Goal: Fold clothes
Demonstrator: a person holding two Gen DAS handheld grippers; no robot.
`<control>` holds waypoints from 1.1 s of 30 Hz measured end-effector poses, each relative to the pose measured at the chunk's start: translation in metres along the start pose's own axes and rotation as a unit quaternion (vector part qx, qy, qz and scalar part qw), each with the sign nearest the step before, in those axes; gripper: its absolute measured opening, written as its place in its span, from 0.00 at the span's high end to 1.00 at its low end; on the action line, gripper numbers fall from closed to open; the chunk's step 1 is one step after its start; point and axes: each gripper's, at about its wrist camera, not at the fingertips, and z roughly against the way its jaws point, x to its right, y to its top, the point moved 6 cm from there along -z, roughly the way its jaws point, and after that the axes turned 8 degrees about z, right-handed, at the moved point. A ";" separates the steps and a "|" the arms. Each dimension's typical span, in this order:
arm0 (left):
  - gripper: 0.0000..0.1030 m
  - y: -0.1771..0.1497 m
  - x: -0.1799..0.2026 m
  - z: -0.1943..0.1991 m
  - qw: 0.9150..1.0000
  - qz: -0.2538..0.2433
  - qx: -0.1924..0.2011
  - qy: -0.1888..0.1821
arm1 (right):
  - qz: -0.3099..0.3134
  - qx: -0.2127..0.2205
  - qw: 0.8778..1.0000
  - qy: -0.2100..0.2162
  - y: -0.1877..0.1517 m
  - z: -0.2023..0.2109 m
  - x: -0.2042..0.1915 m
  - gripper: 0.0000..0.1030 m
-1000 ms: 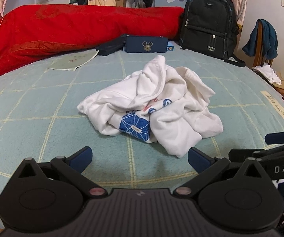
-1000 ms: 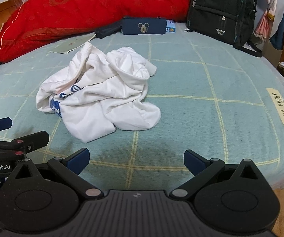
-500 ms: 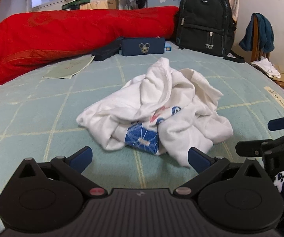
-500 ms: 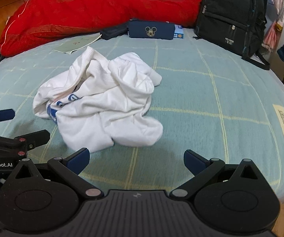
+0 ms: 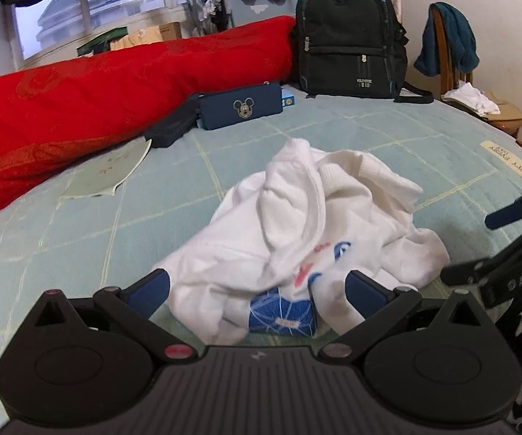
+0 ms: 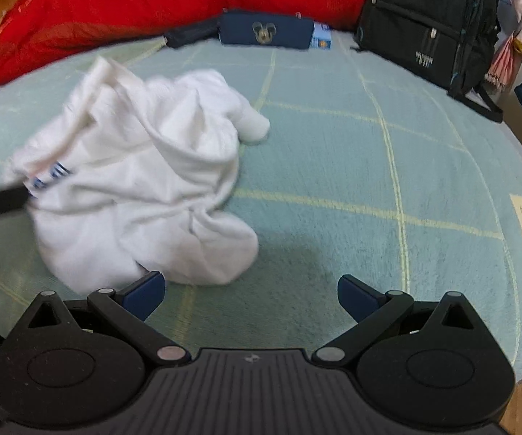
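A crumpled white sweatshirt with a blue and red print lies in a heap on the pale green bed cover. My left gripper is open, its blue fingertips standing either side of the heap's near edge. In the right wrist view the sweatshirt lies to the left, and my right gripper is open, its left fingertip at the heap's near right edge. The right gripper also shows at the right edge of the left wrist view.
A red quilt lies along the far side of the bed. A navy Mickey Mouse case, a black backpack and a pale paper fan lie behind the heap. A chair with clothes stands at the right.
Both grippers have moved forward toward the sweatshirt, which now looks larger and nearer. Both have stayed open. The sweatshirt has not visibly moved.
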 end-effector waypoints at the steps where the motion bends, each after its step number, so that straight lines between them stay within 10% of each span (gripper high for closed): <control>1: 0.01 0.002 0.001 -0.001 1.000 -0.008 0.001 0.002 | 0.000 -0.007 1.000 -0.002 -0.002 -0.005 0.001 0.00; 20: 0.03 0.021 0.006 -0.024 0.996 -0.085 -0.019 0.004 | 0.041 -0.011 0.998 0.045 -0.025 -0.016 0.011 0.00; 33: 0.11 0.018 0.016 -0.026 0.991 -0.134 -0.022 -0.011 | 0.107 0.128 0.985 0.052 0.045 0.022 0.010 0.10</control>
